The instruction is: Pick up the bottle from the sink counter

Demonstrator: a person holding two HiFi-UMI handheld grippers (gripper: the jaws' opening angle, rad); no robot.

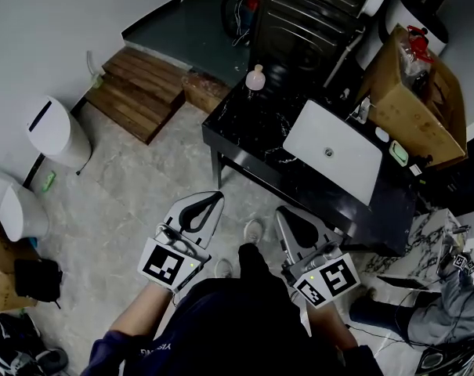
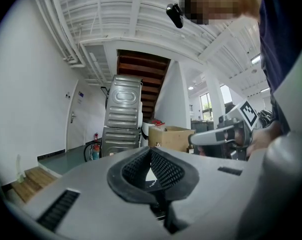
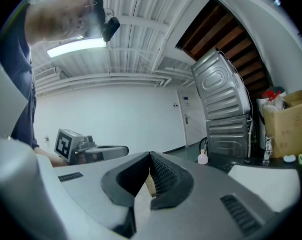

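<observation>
A small pale pink bottle (image 1: 255, 77) with a round cap stands on the far left corner of the black sink counter (image 1: 252, 135); in the right gripper view the bottle (image 3: 203, 157) is small and far ahead. A white basin (image 1: 333, 151) is set into the counter to its right. My left gripper (image 1: 215, 197) and right gripper (image 1: 281, 211) are held level side by side over the floor, short of the counter's near edge. Both are shut with nothing between the jaws, as the left gripper (image 2: 151, 150) and right gripper (image 3: 150, 155) show in their own views.
An open cardboard box (image 1: 413, 100) sits at the counter's far right. Stacked metal machines (image 1: 307, 14) stand behind the counter. Wooden steps (image 1: 139, 92) and a white bin (image 1: 56, 131) are to the left. Marble floor (image 1: 135, 186) lies between me and the counter.
</observation>
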